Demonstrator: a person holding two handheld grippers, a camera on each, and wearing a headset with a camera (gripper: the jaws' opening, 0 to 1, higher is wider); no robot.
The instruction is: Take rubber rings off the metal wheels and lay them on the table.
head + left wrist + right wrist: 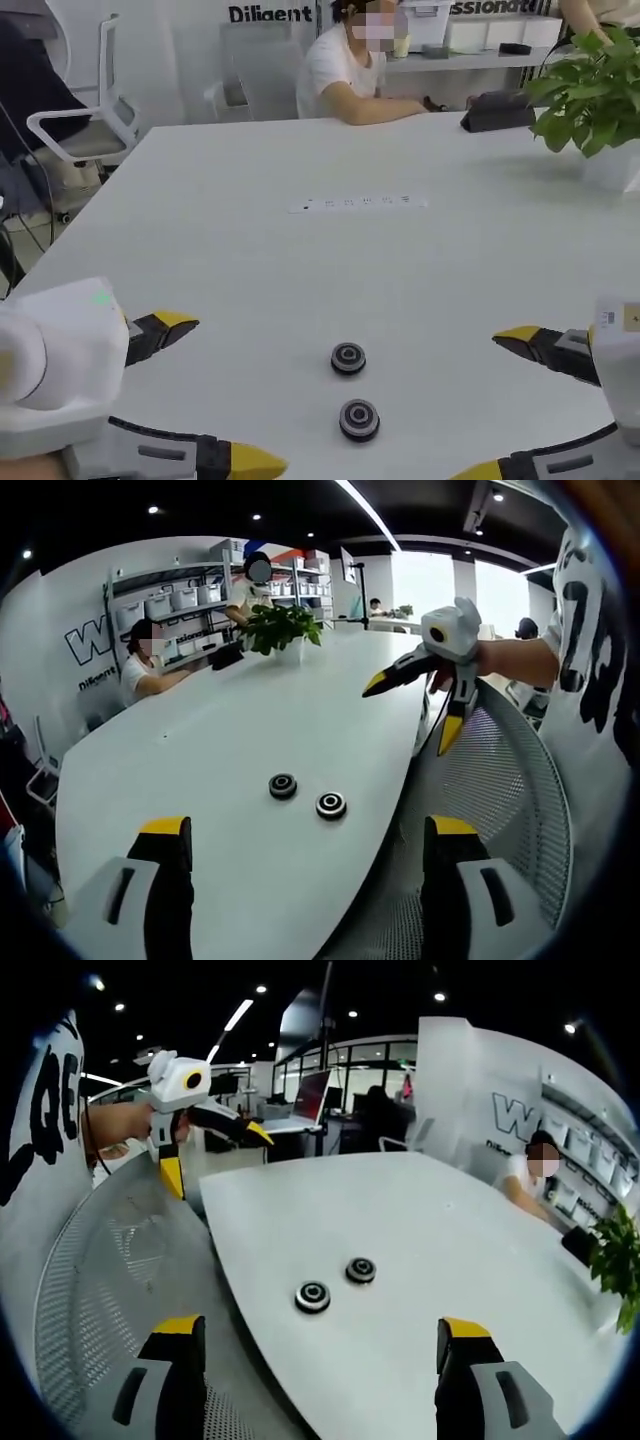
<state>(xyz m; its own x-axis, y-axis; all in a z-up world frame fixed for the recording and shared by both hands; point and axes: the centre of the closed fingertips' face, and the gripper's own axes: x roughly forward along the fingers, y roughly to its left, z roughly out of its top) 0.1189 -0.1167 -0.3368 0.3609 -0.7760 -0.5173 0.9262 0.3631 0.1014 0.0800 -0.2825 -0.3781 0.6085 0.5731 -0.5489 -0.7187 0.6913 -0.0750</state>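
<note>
we see left gripper [215, 392] at 8 o'clock, right gripper [493, 402] at 4, both wide open, empty, far wheel [348, 358], near wheel [359, 420] flat on table [300, 260], axles up

Left gripper [235, 392]: lower left of head view. Jaws spread wide, yellow tips angled toward frame centre, nothing between them.

Right gripper [476, 408]: lower right, mirrored pose. Jaws equally wide apart, empty.

Left gripper view: the right gripper sits upper right, tips pointing left and down, carried by bare right forearm [515, 660] entering from the right edge. White shirt [600, 630] with black print at far right.

Right gripper view: the left gripper sits upper left, with left forearm [105, 1128] behind it.
</note>
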